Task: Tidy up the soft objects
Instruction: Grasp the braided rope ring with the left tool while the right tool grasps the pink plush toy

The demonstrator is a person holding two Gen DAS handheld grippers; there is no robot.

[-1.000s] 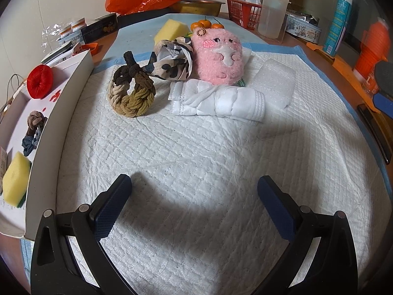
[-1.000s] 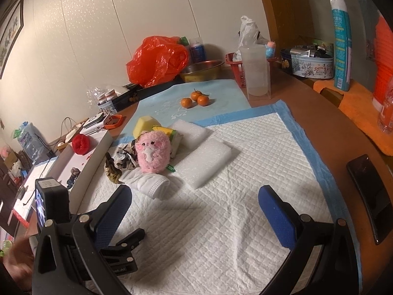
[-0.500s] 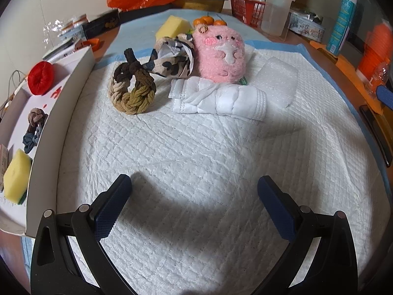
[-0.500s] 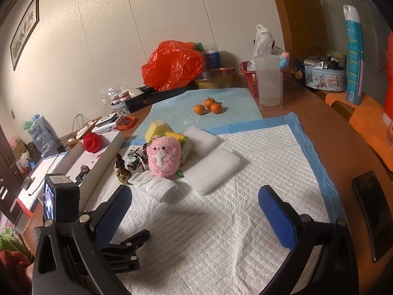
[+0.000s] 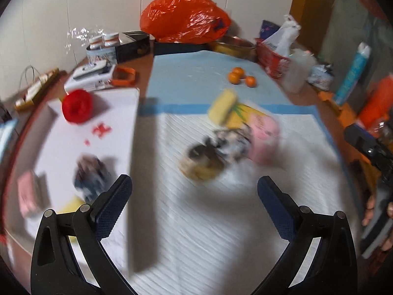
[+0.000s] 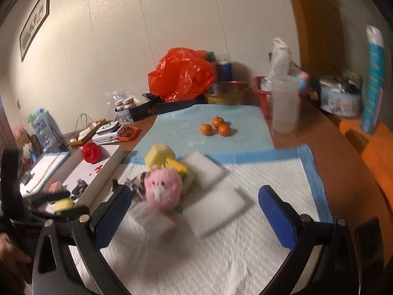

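A pile of soft things lies on the white quilted pad (image 6: 245,245): a pink plush (image 6: 162,188) (image 5: 264,137), a braided rope ring (image 5: 200,166), a patterned cloth (image 5: 233,145), a yellow sponge (image 6: 159,153) (image 5: 222,107), a folded white cloth (image 6: 152,217) and two white foam pads (image 6: 216,207). The white box (image 5: 110,132) at the left holds a red ball (image 5: 77,105), a knotted rope toy (image 5: 91,174), a pink item (image 5: 28,194) and a yellow sponge. My left gripper (image 5: 194,204) is open and empty, over the box's right wall. My right gripper (image 6: 195,216) is open and empty, above the pad.
Three oranges (image 6: 216,126) sit on a blue mat behind the pile. An orange plastic bag (image 6: 181,73), a metal bowl (image 6: 227,93), a red basket, a clear cup (image 6: 285,105) and a spray can (image 6: 372,81) line the back and right. A black phone lies at the right edge.
The left gripper has swung quickly left and back, so the white box now fills its left half and the view is blurred. The right gripper has moved closer to the pile.
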